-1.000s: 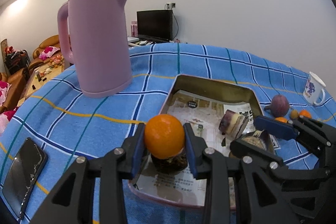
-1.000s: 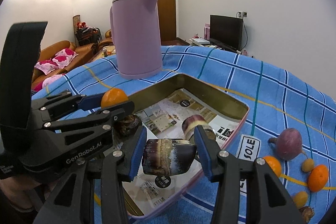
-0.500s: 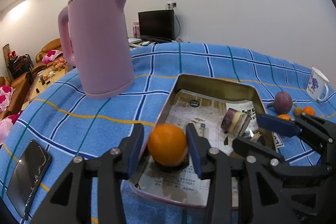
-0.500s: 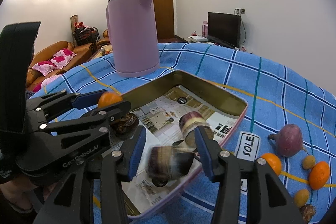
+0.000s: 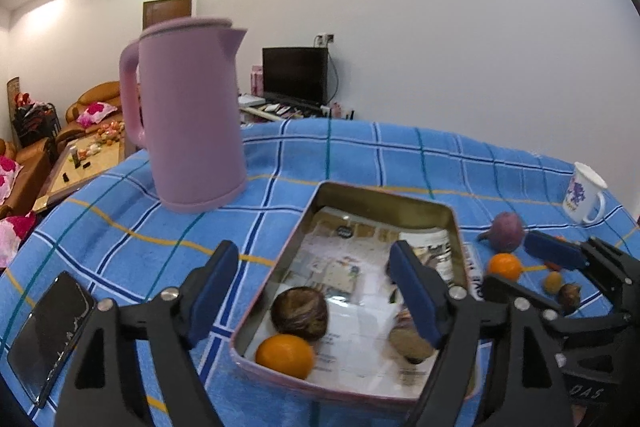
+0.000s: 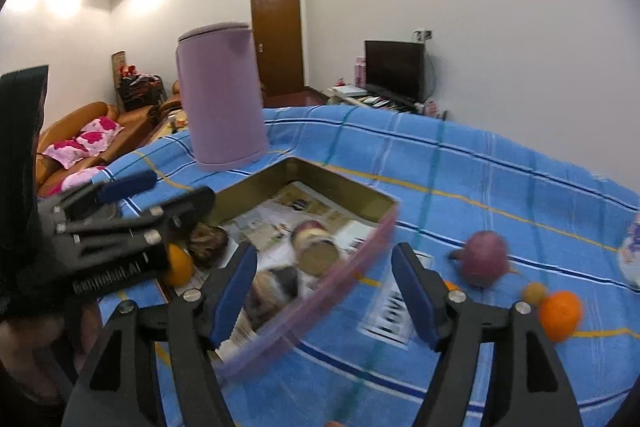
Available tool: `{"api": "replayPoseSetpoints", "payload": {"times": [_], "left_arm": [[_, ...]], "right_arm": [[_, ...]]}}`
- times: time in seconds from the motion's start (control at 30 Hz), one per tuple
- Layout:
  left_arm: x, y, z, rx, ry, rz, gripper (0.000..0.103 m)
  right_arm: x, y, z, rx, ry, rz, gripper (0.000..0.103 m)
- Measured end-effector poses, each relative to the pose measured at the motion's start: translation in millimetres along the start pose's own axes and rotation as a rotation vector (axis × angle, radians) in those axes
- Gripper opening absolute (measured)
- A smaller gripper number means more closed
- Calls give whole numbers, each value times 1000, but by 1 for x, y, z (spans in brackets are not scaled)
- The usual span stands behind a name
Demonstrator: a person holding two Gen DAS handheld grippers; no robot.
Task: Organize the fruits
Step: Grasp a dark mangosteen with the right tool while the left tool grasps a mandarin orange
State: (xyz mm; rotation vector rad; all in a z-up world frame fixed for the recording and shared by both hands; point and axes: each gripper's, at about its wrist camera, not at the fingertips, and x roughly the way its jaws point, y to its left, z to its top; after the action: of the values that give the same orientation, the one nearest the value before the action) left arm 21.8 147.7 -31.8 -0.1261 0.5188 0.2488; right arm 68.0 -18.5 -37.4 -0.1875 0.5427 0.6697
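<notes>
A metal tray point(image 5: 384, 197) lined with newspaper sits on the blue checked cloth. In it lie an orange point(image 5: 285, 355), a dark brown fruit point(image 5: 300, 313) and cut purple-skinned pieces point(image 6: 276, 285). My left gripper point(image 5: 316, 291) is open and empty above the tray's near end. My right gripper point(image 6: 324, 291) is open and empty over the tray's right rim point(image 6: 320, 291). Right of the tray lie a purple round fruit point(image 6: 482, 261), an orange point(image 6: 560, 313) and small brownish fruits point(image 6: 534, 293).
A pink kettle point(image 5: 188, 115) stands on the cloth left of the tray. A black phone point(image 5: 48, 335) lies at the near left. A white mug point(image 5: 584, 193) stands at the far right. A sofa and low table lie beyond the table's left edge.
Both grippers opened. The orange dropped from my left gripper into the tray's near corner. The cut purple piece left my right gripper and lies in the tray. Both grippers pulled back.
</notes>
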Motion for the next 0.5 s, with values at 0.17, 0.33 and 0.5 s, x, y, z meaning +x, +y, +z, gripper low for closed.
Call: {"api": "replayPoseSetpoints", "payload": {"times": [0.17, 0.33, 0.5], "left_arm": [[-9, -27, 0, 27, -3, -66, 86], [-8, -68, -7, 83, 38, -145, 86], [-6, -100, -12, 148, 75, -184, 87]], "right_arm": [[-34, -45, -19, 36, 20, -136, 71], [-49, -101, -45, 140, 83, -251, 71], [-49, -126, -62, 200, 156, -247, 71]]}}
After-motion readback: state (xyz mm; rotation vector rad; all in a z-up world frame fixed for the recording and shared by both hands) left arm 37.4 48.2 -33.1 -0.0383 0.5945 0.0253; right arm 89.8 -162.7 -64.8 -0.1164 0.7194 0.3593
